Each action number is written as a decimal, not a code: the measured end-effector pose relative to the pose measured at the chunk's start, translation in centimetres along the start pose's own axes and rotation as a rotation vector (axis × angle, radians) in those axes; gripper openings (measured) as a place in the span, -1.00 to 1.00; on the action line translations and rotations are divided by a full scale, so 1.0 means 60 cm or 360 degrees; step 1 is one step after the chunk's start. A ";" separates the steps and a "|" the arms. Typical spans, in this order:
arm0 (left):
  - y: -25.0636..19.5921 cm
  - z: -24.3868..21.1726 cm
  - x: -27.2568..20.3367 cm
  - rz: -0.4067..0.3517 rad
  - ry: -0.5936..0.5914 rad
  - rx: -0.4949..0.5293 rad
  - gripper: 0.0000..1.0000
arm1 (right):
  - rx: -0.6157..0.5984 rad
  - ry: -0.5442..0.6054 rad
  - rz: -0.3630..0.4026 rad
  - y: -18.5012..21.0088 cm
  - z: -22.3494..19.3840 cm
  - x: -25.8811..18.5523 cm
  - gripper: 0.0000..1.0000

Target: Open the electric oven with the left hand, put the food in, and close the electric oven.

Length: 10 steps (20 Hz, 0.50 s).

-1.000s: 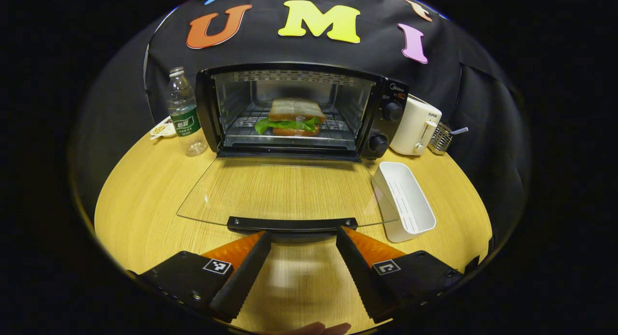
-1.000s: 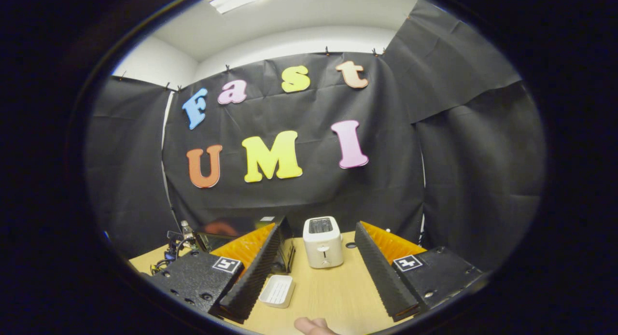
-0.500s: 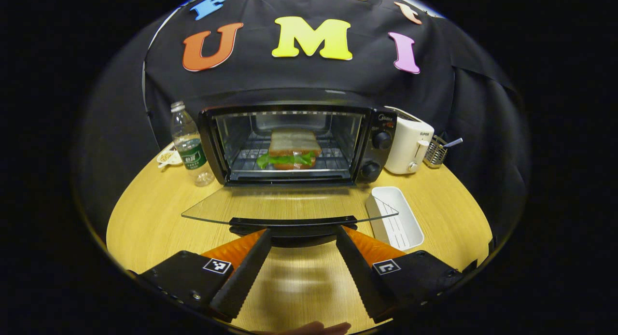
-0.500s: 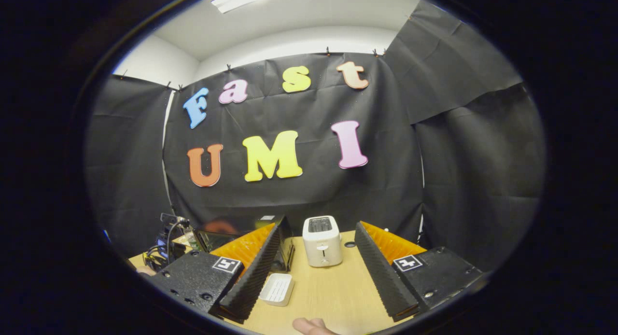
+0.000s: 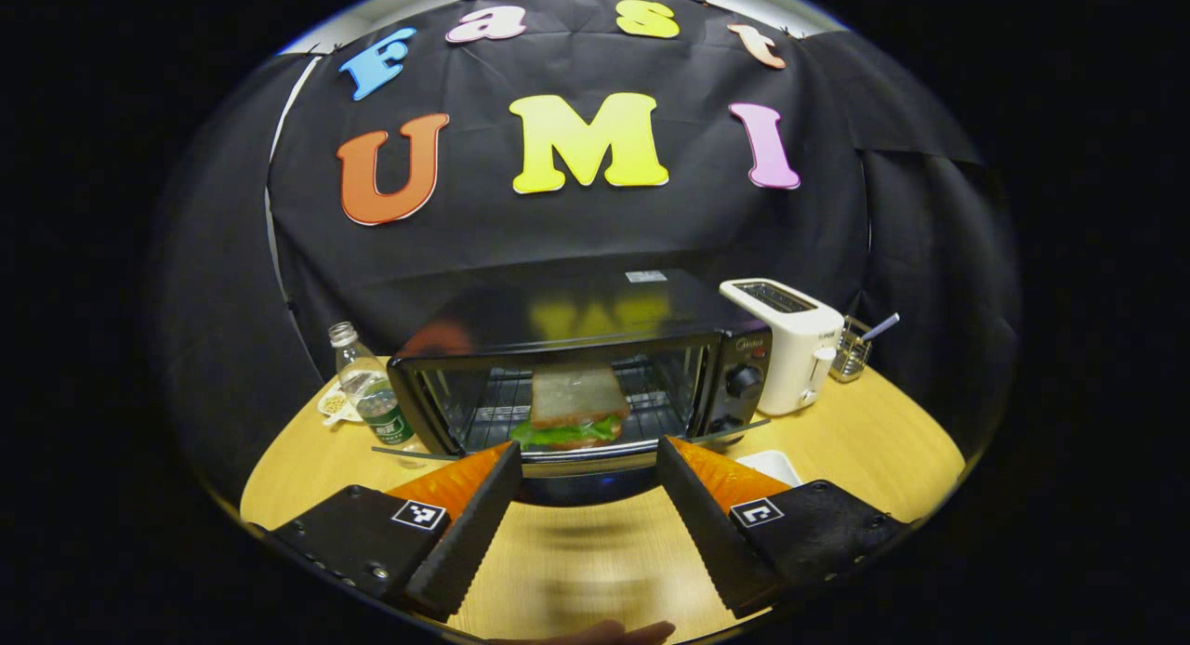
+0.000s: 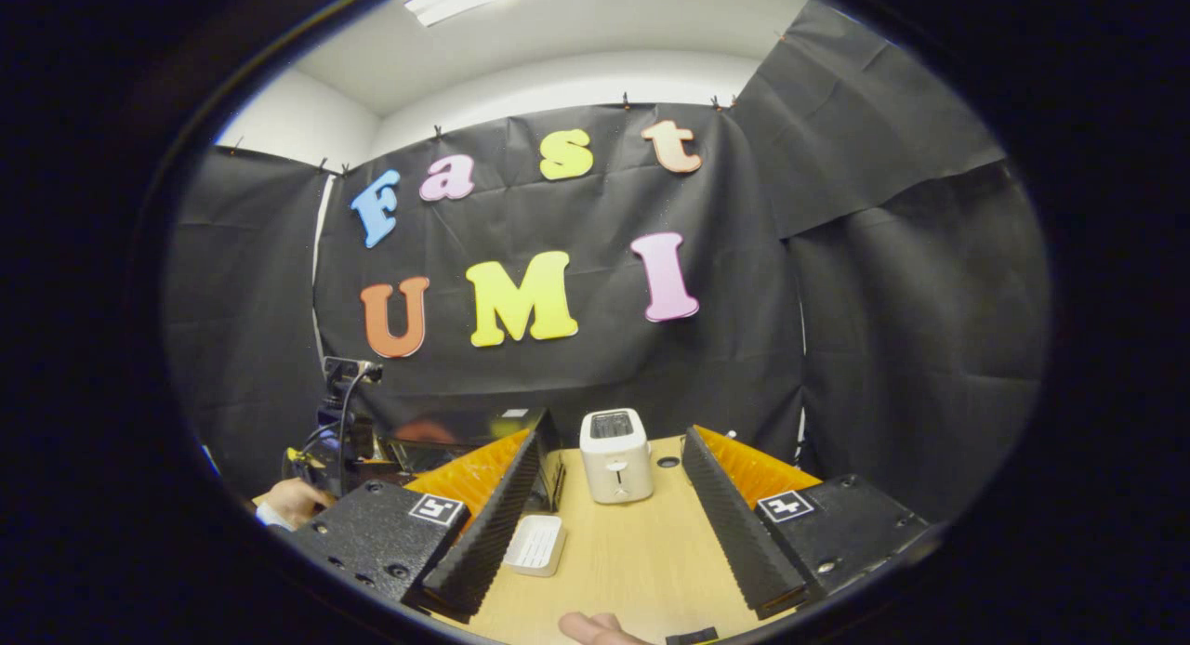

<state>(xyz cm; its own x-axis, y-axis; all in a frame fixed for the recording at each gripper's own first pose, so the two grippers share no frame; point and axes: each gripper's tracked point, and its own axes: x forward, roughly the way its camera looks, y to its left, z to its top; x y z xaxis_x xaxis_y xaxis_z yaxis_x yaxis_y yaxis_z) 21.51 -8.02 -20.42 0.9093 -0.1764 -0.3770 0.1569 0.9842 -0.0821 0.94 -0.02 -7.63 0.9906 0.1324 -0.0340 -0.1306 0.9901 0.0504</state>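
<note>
**Oven door part-raised on the left gripper, sandwich on the rack**

Left gripper [image 5: 584, 478] spread wide, nothing clamped between the fingers. Door handle [image 5: 584, 485] sitting dark across the gap at the fingertips; actual contact impossible to judge. Glass door [image 5: 567, 413] tilted up, seen nearly edge-on, not yet shut against the electric oven [image 5: 586, 366]. Behind the glass, sandwich [image 5: 575, 405] lying on the wire rack, lettuce showing at its lower edge. Two knobs [image 5: 744, 382] on the oven's right panel. Right of the oven, white toaster [image 5: 786, 348] upright on the wooden surface [image 5: 855, 440], a small wire holder [image 5: 851, 352] just beyond it. White tray [image 5: 772, 464] partly hidden behind the right finger. Left of the oven, water bottle [image 5: 370, 394] standing, a small dish [image 5: 333, 403] just beside it.

Right gripper [image 6: 609, 524] also spread wide and empty, raised over the surface near the toaster [image 6: 614, 454], with the white tray [image 6: 536, 545] beside its left finger. Far left in the right gripper view, a hand [image 6: 293, 501].
</note>
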 end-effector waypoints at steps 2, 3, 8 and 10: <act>0.019 0.035 0.020 0.0027 -0.0067 0.0001 0.91 | -0.0005 -0.0022 -0.0002 0.003 0.002 -0.021 0.99; 0.025 0.051 0.025 0.0037 -0.0101 -0.0005 0.89 | -0.0007 -0.0021 0.0005 0.009 0.001 -0.030 0.99; 0.034 0.128 -0.039 0.0098 -0.0289 0.0037 0.89 | -0.0026 -0.0010 0.0038 0.025 -0.005 -0.078 0.99; 0.039 0.141 -0.093 0.0147 -0.0339 0.0074 0.89 | -0.0029 -0.0026 0.0044 0.027 0.002 -0.105 0.99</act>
<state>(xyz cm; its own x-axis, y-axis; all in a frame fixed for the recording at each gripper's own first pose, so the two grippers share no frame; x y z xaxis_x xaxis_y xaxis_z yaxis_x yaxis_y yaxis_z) 20.07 -4.62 -10.72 0.9807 -0.0829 -0.1771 0.0821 0.9966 -0.0119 -5.49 0.75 -7.22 0.9871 0.1595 -0.0165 -0.1588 0.9868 0.0330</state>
